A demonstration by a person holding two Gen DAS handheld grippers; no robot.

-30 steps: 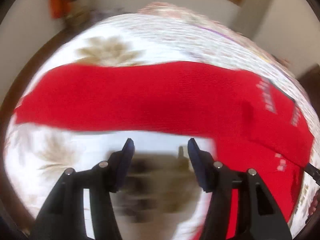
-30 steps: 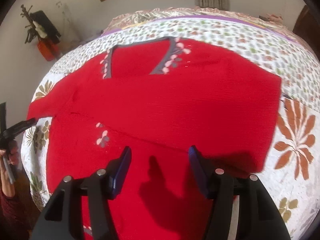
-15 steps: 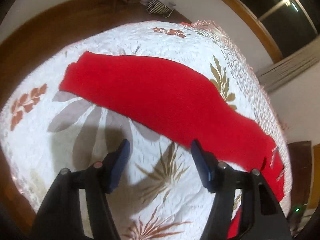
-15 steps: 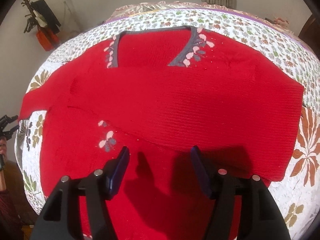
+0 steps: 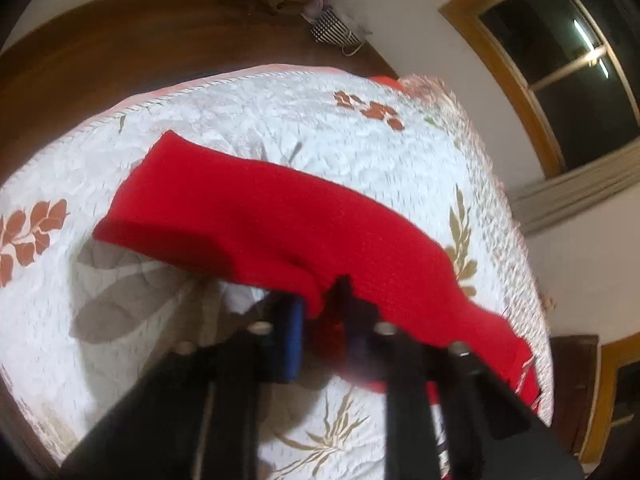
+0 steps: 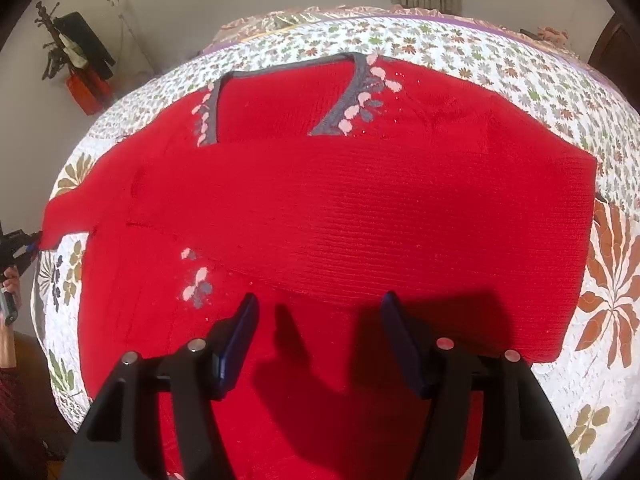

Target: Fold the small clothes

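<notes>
A red knit sweater (image 6: 360, 208) with a grey V-neck and pink leaf trim lies spread on the bed, one sleeve folded across its chest. In the left wrist view its other sleeve (image 5: 248, 216) stretches out over the quilt, cuff at the far left. My left gripper (image 5: 318, 312) is shut on the near edge of that sleeve, red cloth pinched between the fingers. In the right wrist view the same gripper (image 6: 20, 244) shows at the far left by the sleeve. My right gripper (image 6: 316, 320) hovers open over the sweater's lower body, holding nothing.
The white quilt (image 5: 360, 152) has brown and orange leaf prints; its edge and a wooden floor (image 5: 100, 56) lie beyond. A window (image 5: 568, 60) is on the right wall. A hand (image 6: 10, 284) appears at the left edge of the right wrist view.
My left gripper swung from the sleeve's side toward its near edge, dropped onto it and shut on the cloth. The right gripper moved slightly closer over the sweater and stayed open.
</notes>
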